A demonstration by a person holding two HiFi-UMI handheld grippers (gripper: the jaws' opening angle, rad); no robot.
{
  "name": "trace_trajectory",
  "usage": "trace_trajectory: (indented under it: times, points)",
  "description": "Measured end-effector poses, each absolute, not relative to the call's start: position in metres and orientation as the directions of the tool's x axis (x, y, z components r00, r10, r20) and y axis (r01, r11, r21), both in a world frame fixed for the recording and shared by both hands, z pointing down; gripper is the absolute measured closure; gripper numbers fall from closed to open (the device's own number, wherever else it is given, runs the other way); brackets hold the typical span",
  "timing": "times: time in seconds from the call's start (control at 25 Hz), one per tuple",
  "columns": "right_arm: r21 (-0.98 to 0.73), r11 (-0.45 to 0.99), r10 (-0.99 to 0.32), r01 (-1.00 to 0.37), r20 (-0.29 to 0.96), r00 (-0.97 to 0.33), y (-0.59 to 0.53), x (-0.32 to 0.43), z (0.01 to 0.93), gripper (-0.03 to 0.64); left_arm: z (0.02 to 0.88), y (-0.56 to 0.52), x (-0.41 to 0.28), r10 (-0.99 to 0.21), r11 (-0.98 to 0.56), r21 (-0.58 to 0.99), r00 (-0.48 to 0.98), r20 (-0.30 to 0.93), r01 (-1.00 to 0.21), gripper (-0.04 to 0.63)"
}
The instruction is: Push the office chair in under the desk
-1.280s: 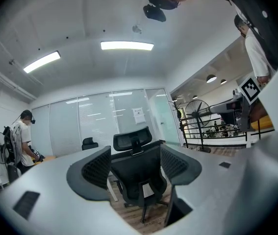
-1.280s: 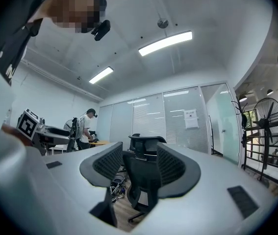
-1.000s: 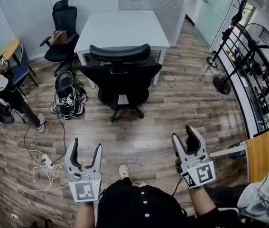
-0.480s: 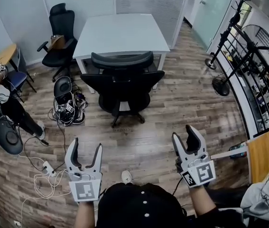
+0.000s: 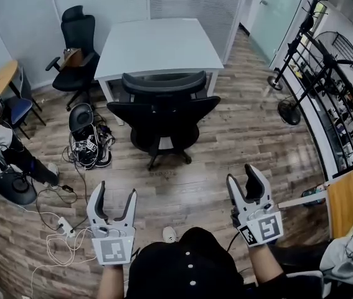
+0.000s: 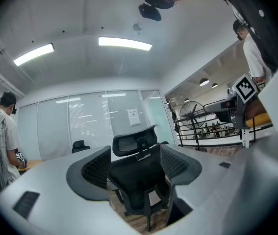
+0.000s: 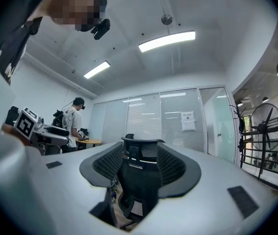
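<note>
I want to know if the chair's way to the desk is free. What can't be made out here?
- Space under the desk: head view, hidden by its top and the office chair.
- Chair's wheels: head view, mostly under the chair itself; both gripper views, partly cut off by the jaws.
- Notice on the glass wall: both gripper views, too small to read.
- Floor at the bottom edge: head view, covered by the person's black top.
</note>
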State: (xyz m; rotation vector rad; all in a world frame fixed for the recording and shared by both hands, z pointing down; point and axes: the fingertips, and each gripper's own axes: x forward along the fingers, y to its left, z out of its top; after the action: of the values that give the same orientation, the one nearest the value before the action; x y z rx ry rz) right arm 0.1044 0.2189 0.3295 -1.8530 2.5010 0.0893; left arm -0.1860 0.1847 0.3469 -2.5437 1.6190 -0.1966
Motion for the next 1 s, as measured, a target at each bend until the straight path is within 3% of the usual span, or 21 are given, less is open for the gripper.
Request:
trace_trajectory:
  times: [1.0]
  points:
    - [0.020, 0.303, -0.953, -0.953, -0.003, -0.303, 0.147, 0.124, 0.347, 0.396, 0.359, 0.115, -0.160, -0.900, -0.436, -0.187, 0.425, 0.098, -0.881, 0.276]
